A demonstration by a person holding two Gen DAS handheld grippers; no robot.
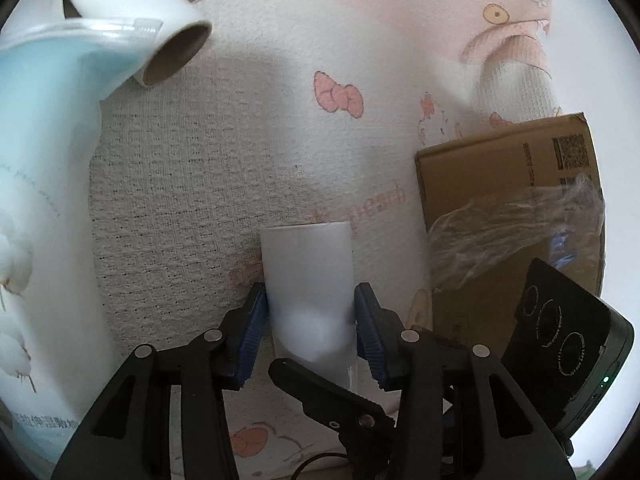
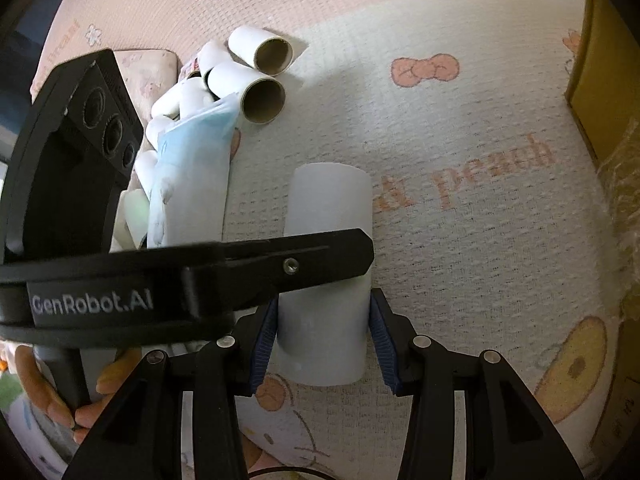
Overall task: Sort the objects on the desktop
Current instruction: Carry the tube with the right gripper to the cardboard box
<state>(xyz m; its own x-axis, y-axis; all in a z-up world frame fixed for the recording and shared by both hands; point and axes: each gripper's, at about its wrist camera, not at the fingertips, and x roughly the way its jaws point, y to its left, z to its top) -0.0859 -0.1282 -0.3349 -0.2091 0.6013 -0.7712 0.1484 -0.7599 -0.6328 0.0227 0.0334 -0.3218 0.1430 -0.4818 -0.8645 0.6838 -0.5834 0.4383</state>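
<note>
left gripper (image 1: pixel 311 322) wide around white roll (image 1: pixel 308 276); right gripper (image 2: pixel 323 338) clamps it; "genrobot.ai", "peach" legible.

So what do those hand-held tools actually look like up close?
Each is black plastic. The left tool and the right tool both end in two angular black fingers with silver rivets and ribbed blue pads. One carries a flat black camera block with three round lenses, and a black bar printed "GenRobot.AI" in white. A thin dark cable loops beneath. No sleeves are visible.
</note>
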